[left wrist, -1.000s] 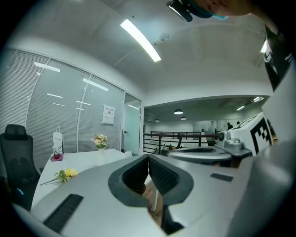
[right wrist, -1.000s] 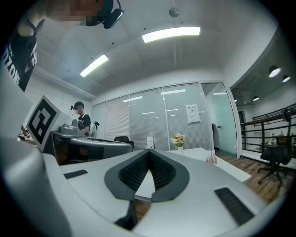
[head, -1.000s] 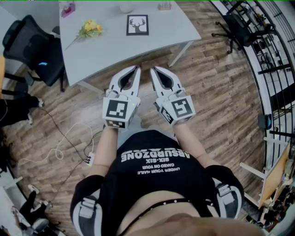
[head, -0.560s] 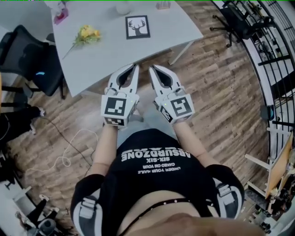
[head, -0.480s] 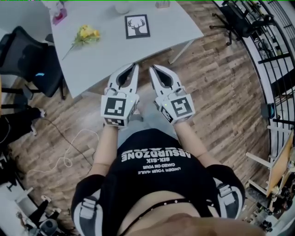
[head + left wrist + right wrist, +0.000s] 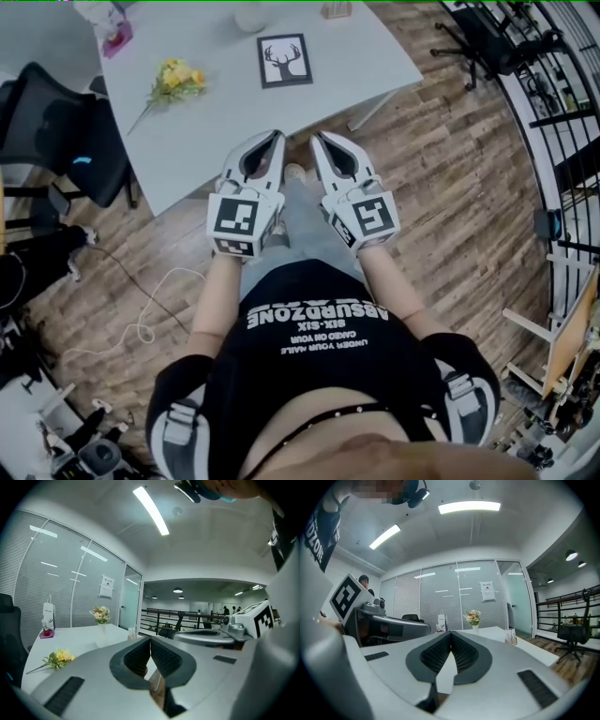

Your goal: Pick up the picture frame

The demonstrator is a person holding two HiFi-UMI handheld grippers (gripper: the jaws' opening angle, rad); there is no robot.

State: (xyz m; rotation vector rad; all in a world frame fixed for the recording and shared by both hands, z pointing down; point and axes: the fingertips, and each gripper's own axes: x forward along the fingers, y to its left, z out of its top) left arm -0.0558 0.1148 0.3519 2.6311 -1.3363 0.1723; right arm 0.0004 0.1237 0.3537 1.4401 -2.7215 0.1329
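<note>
At the table's near edge: both grippers are pointing forward side by side, their tips showing at the edge of the grey table (image 6: 216, 117) in the head view.
Left gripper (image 6: 277, 137): is riding on an outstretched bare forearm, marker cube facing up and tilting slightly leftward; its jaws are pressing together on nothing.
Right gripper (image 6: 316, 137): is sitting just beside the left one on the other forearm, angling a little inward, jaws likewise clenched and empty.
Picture frame (image 6: 284, 60): is lying flat on the table's far part, black border around a deer-head print, well apart from both grippers and beyond their tips.
Person: is standing over the wood floor (image 6: 441, 159) in a black shirt, elbows tucked in, forearms running nearly parallel toward the table.
Yellow flowers (image 6: 176, 77): are lying on the table, left of the frame.
Vase of flowers (image 6: 474, 617): is standing upright on the table's far side, showing in both gripper views.
Black office chair (image 6: 56, 131): is standing at the table's left.
</note>
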